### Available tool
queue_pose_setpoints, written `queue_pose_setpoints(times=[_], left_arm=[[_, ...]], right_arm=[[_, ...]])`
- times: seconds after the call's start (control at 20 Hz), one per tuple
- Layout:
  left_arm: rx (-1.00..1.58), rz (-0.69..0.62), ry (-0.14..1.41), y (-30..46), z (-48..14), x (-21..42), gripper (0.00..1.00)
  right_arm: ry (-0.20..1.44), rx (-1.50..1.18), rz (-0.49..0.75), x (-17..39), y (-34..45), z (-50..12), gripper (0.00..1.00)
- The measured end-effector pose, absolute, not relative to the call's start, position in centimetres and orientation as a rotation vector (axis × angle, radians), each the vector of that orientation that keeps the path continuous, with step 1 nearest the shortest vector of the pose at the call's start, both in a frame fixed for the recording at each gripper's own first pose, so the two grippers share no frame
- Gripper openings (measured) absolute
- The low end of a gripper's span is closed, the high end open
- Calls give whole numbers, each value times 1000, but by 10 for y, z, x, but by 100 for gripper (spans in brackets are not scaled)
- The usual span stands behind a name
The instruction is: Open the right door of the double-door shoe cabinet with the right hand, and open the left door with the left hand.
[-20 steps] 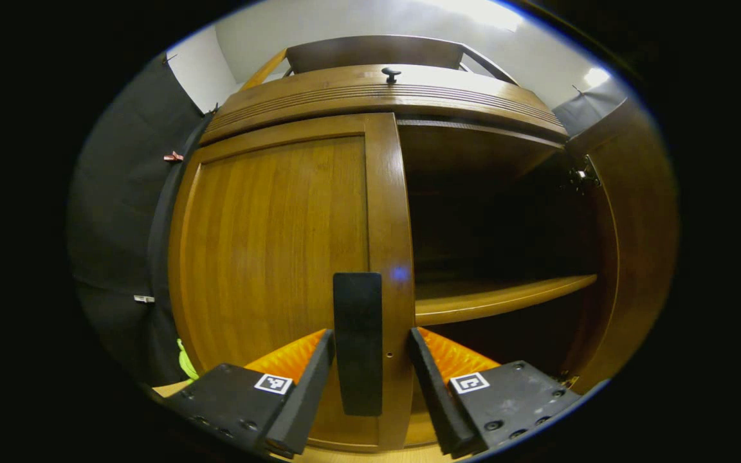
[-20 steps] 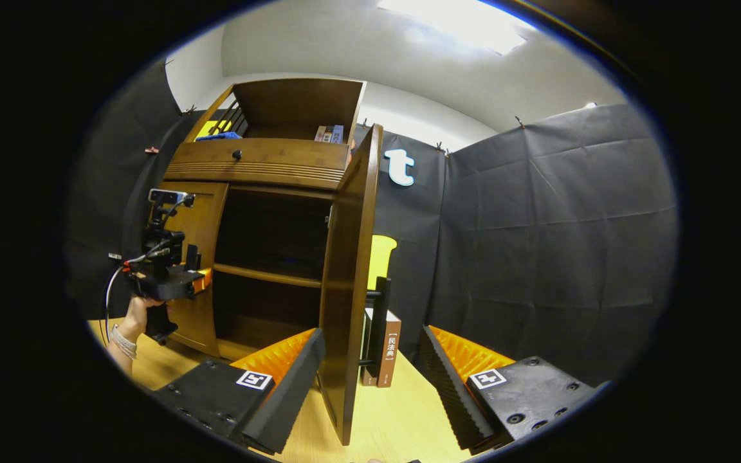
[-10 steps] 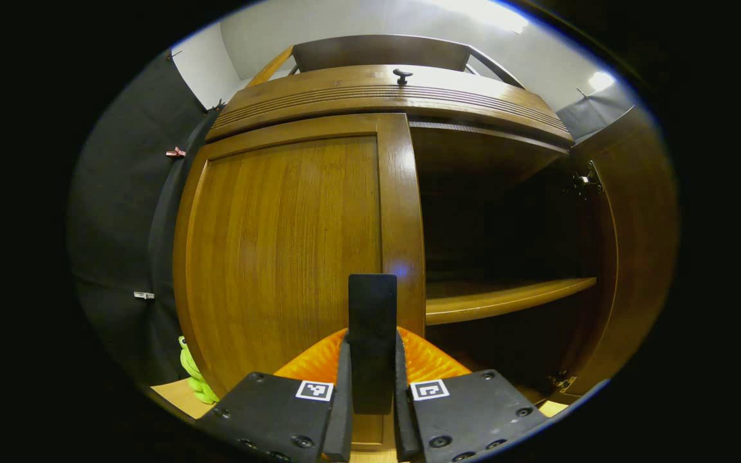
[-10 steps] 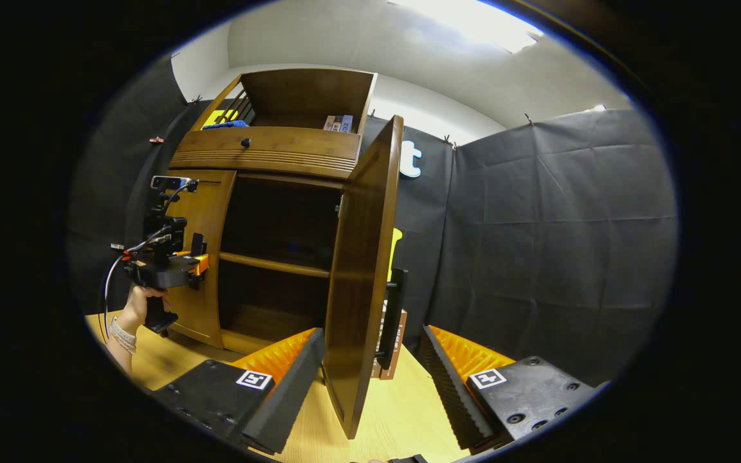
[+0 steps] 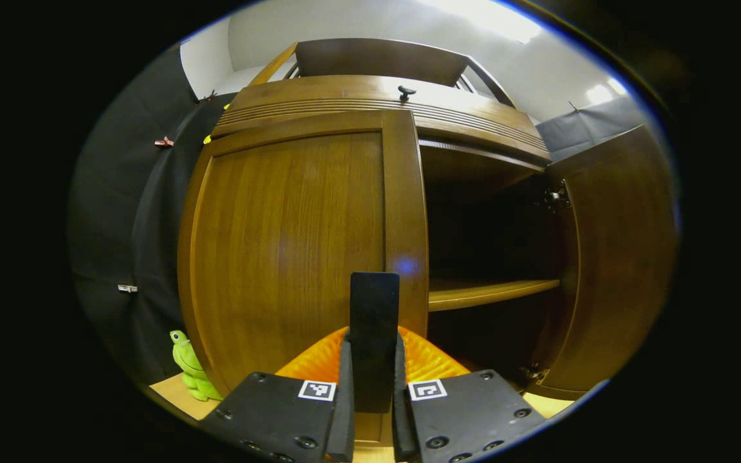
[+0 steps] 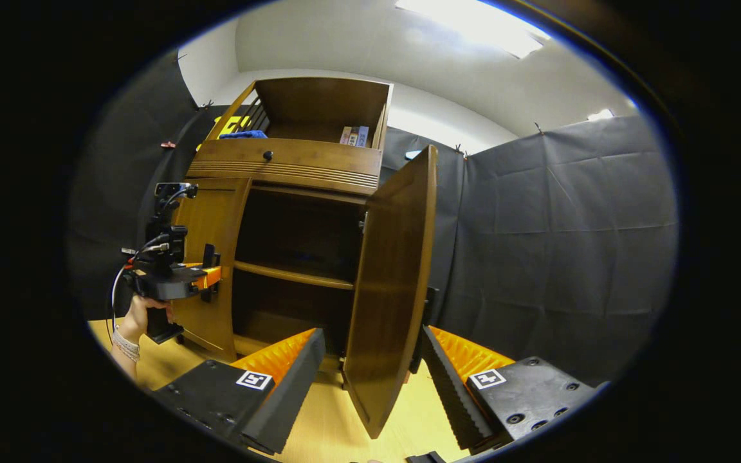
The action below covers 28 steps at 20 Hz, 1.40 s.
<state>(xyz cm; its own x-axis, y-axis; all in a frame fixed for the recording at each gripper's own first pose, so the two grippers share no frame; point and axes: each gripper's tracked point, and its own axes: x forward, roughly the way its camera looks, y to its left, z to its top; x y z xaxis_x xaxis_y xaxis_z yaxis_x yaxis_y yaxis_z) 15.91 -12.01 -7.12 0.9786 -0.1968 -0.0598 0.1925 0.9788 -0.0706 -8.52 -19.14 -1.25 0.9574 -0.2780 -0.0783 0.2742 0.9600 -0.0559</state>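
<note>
The wooden shoe cabinet (image 5: 377,103) fills the left gripper view. Its left door (image 5: 287,244) stands closed, and my left gripper (image 5: 372,344) is shut on that door's black vertical handle (image 5: 374,302). The right door (image 5: 615,257) hangs wide open, baring a dark interior with one shelf (image 5: 486,292). In the right gripper view the right door (image 6: 393,289) stands edge-on between the spread fingers of my right gripper (image 6: 370,337), which is open and not pressing on it. Farther off, a hand (image 6: 139,315) holds the left gripper (image 6: 211,276) at the left door (image 6: 210,218).
A green frog toy (image 5: 189,366) sits on the wooden table (image 6: 319,437) left of the cabinet. Above the doors is a drawer with a dark knob (image 5: 406,92), and books (image 6: 354,135) stand in the open top compartment. Black cloth walls close in on the right and behind.
My left gripper went from open around the left door's handle to shut on it, then drew back slightly. The right door has swung wider open, hiding the book beside the cabinet.
</note>
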Motion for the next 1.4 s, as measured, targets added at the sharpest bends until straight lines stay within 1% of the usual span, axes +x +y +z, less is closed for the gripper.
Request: queue_pose_setpoints(times=[0.15, 0.25, 0.3, 0.45, 0.7, 0.75, 0.8, 0.9, 1.05, 1.1, 1.25, 1.3, 1.4], left_arm=[[-57, -216, 63, -113, -68, 141, 27], [-57, -230, 59, -106, -65, 128, 25], [-63, -241, 63, -102, -64, 122, 29], [-74, -259, 62, -89, -59, 101, 25], [-84, -268, 60, -59, -53, 69, 25], [-91, -269, 63, -54, -52, 64, 29], [-91, -269, 63, -48, -50, 58, 24], [-73, -259, 64, -38, -48, 49, 26], [-56, -243, 68, -19, -47, 39, 26], [-53, -236, 68, -13, -47, 36, 28], [-33, -198, 60, 8, -43, 26, 26], [-28, -185, 59, 15, -44, 23, 23], [-12, -155, 56, 26, -42, 20, 22]], right_arm=[[98, -31, -238, -81, -174, -18, 95], [107, -22, -218, -75, -166, -21, 95], [110, -15, -208, -73, -162, -22, 96], [110, 5, -178, -66, -148, -24, 96], [135, 12, -149, -51, -128, -34, 96], [137, 24, -137, -50, -122, -34, 96], [137, 34, -125, -47, -115, -34, 96], [135, 52, -100, -42, -102, -34, 96], [127, 68, -58, -37, -79, -31, 96], [124, 69, -47, -36, -73, -30, 96], [121, 79, -9, -35, -52, -29, 96], [122, 82, 3, -34, -46, -30, 95], [122, 88, 24, -33, -35, -28, 96]])
